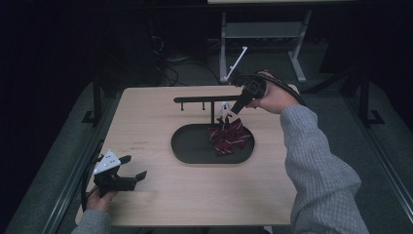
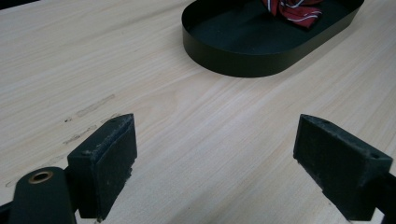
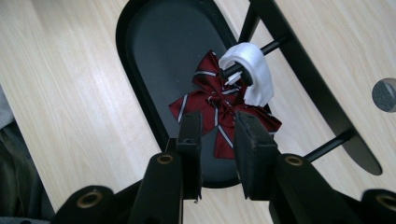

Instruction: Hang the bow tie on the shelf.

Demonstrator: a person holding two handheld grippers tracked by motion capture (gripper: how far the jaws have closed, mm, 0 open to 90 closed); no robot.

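Observation:
A dark red striped bow tie [image 1: 228, 136] [image 3: 204, 99] hangs over the black oval tray [image 1: 187, 156] [image 3: 159, 56]. Its white strap [image 3: 254, 70] is looped over a peg of the black rack [image 1: 204, 100] [image 3: 303, 60]. My right gripper [image 1: 233, 114] [image 3: 217, 119] points down at the bow from just above. Its jaws stand a small gap apart and the pads do not press on the cloth. My left gripper [image 1: 134, 166] [image 2: 215, 154] rests near the table's front left, open wide with nothing between its pads. The left gripper view has the tray [image 2: 233, 60] and the bow tie [image 2: 292, 9] farther off.
The wooden table [image 1: 146, 117] carries the tray at its middle and the rack just behind it. A round grey foot [image 3: 385, 93] sits on the wood beside the rack. A metal frame [image 1: 263, 34] stands on the dark floor beyond the table.

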